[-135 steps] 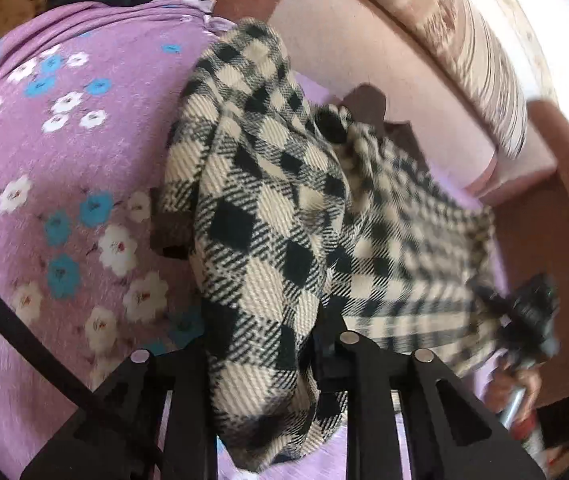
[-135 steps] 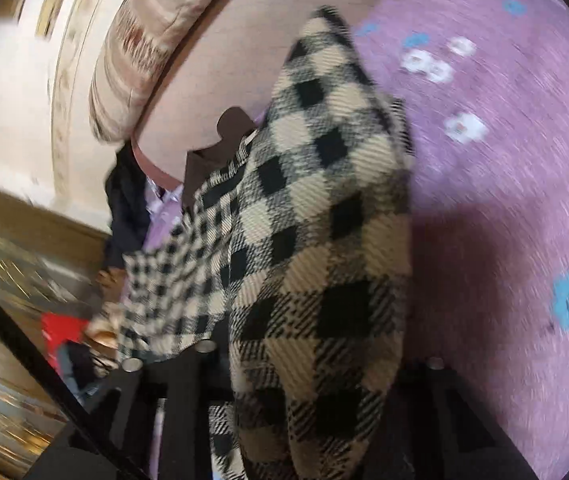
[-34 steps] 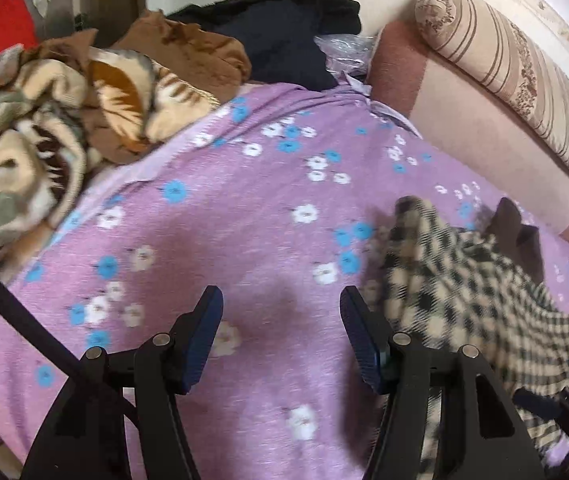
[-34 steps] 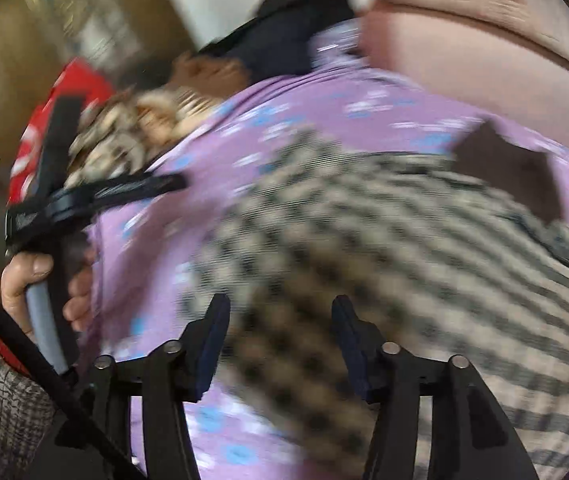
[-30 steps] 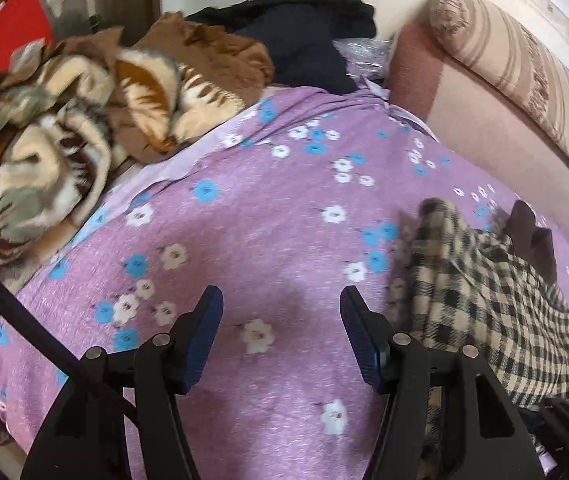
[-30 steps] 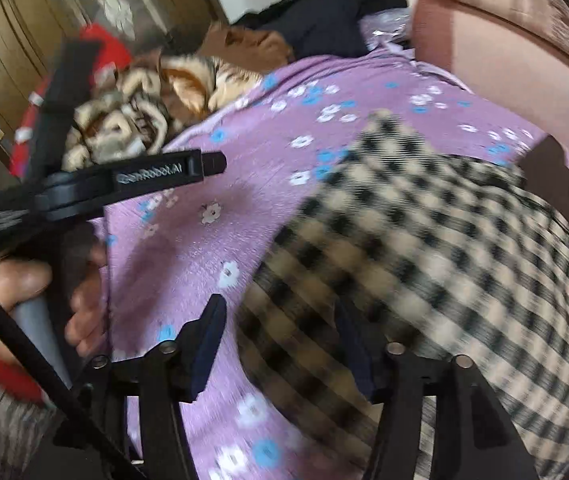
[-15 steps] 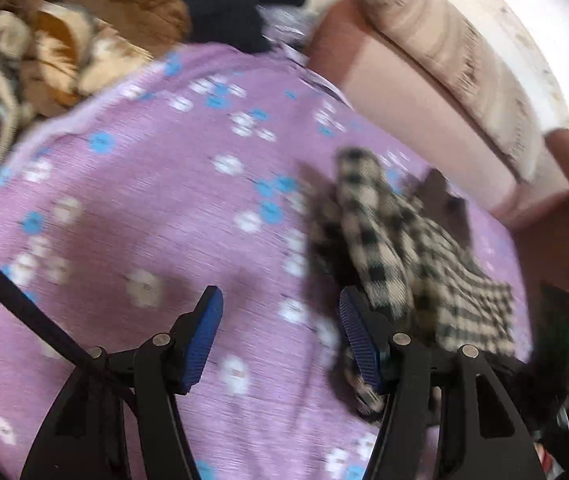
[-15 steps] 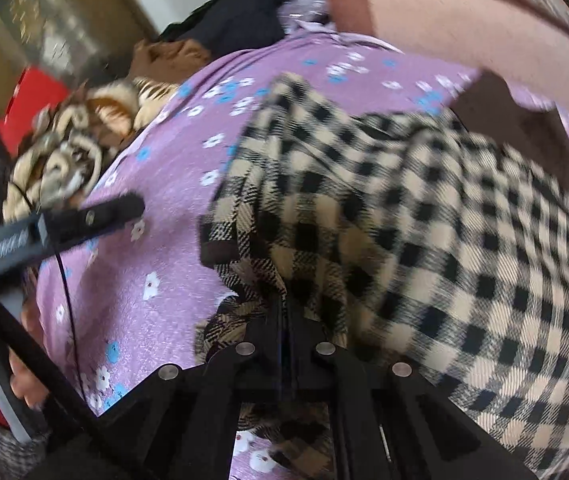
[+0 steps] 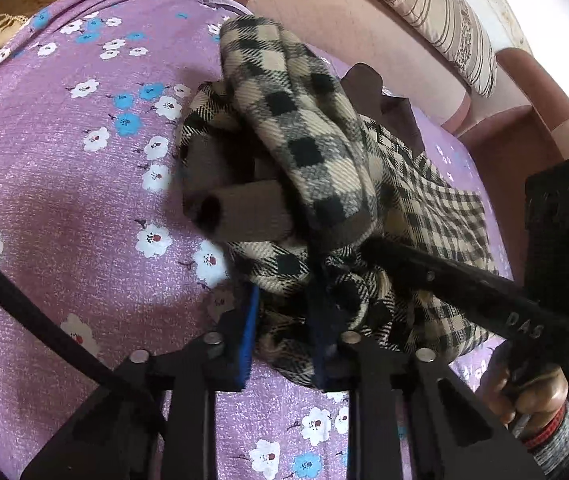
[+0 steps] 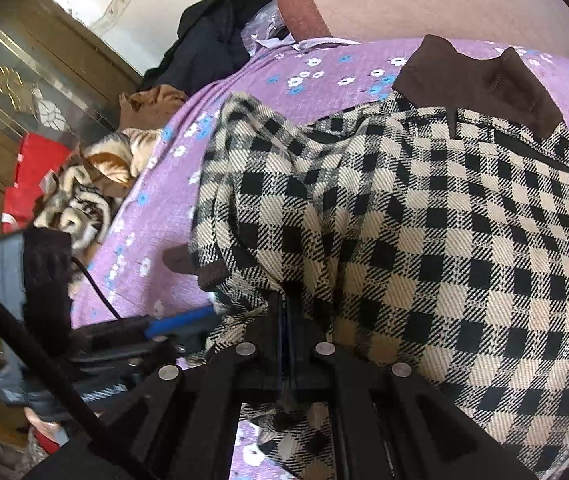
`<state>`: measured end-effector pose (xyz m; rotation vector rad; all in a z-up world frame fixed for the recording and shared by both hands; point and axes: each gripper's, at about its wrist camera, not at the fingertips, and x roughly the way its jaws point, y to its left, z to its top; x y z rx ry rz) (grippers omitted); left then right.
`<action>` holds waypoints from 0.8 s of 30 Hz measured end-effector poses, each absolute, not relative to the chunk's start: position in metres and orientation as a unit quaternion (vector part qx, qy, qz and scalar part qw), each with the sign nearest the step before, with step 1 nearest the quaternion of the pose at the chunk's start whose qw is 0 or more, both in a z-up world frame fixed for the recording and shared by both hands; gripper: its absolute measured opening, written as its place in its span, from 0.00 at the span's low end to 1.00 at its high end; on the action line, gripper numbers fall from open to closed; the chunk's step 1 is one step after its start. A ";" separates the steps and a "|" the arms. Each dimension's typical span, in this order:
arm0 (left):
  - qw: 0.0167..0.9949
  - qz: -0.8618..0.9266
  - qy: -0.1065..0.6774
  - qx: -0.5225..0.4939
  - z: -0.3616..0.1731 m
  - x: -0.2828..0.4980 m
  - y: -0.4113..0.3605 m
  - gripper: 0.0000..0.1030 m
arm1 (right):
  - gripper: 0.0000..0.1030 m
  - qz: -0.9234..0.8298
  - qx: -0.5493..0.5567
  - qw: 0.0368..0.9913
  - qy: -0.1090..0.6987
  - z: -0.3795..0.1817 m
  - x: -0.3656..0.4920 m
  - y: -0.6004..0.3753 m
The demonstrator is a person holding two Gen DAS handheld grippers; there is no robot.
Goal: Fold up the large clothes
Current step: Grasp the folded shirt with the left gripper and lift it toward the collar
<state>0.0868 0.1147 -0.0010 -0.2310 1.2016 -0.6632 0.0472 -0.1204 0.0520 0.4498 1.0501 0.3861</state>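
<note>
A black-and-beige checked coat (image 9: 316, 152) with a brown collar (image 10: 480, 80) and brown cuffs (image 9: 240, 216) lies bunched on the purple flowered bed cover (image 9: 64, 160). My left gripper (image 9: 284, 320) has its blue-padded fingers closed part way around a bunch of the coat's cloth. My right gripper (image 10: 287, 320) is shut on a fold of the coat (image 10: 424, 240) near the sleeve. The right gripper's arm (image 9: 464, 284) crosses the left wrist view just right of the left gripper. The left gripper also shows in the right wrist view (image 10: 176, 326).
A pink sofa back (image 9: 344, 20) with a striped bolster cushion (image 9: 444, 12) runs behind the bed cover. Piled clothes and a patterned blanket (image 10: 84, 196) lie at the far left edge. A dark garment (image 10: 212, 40) sits at the far corner.
Both grippers dropped the coat earlier and opened. The right gripper then shut on a coat fold. The left gripper has moved right onto the coat and closed around its cloth.
</note>
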 end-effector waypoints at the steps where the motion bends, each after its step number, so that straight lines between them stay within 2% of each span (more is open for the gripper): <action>1: 0.764 -0.309 0.554 -0.121 -0.001 0.087 0.118 0.16 | 0.02 0.185 0.217 0.823 0.491 0.053 0.047 -0.121; 7: 0.760 -0.330 0.534 -0.167 0.005 0.087 0.128 0.19 | 0.02 0.210 0.248 0.814 0.481 0.060 0.045 -0.127; 11: 0.752 -0.352 0.530 -0.173 0.007 0.083 0.119 0.31 | 0.04 0.213 0.266 0.817 0.466 0.069 0.044 -0.135; 17: 0.731 -0.375 0.524 -0.225 0.008 0.082 0.128 0.34 | 0.05 0.193 0.257 0.843 0.432 0.097 0.032 -0.158; 19: 0.731 -0.380 0.517 -0.235 0.011 0.081 0.131 0.38 | 0.10 0.190 0.258 0.845 0.429 0.098 0.027 -0.166; 20: 0.730 -0.386 0.510 -0.240 0.014 0.078 0.131 0.40 | 0.12 0.189 0.258 0.845 0.428 0.097 0.026 -0.168; 21: 0.730 -0.393 0.505 -0.242 0.017 0.076 0.129 0.46 | 0.16 0.187 0.258 0.846 0.428 0.095 0.024 -0.171; 23: 0.726 -0.406 0.499 -0.243 0.021 0.070 0.124 0.60 | 0.17 0.183 0.254 0.846 0.432 0.089 0.021 -0.174; 24: 0.732 -0.401 0.502 -0.230 0.023 0.067 0.117 0.60 | 0.17 0.180 0.251 0.846 0.435 0.084 0.020 -0.175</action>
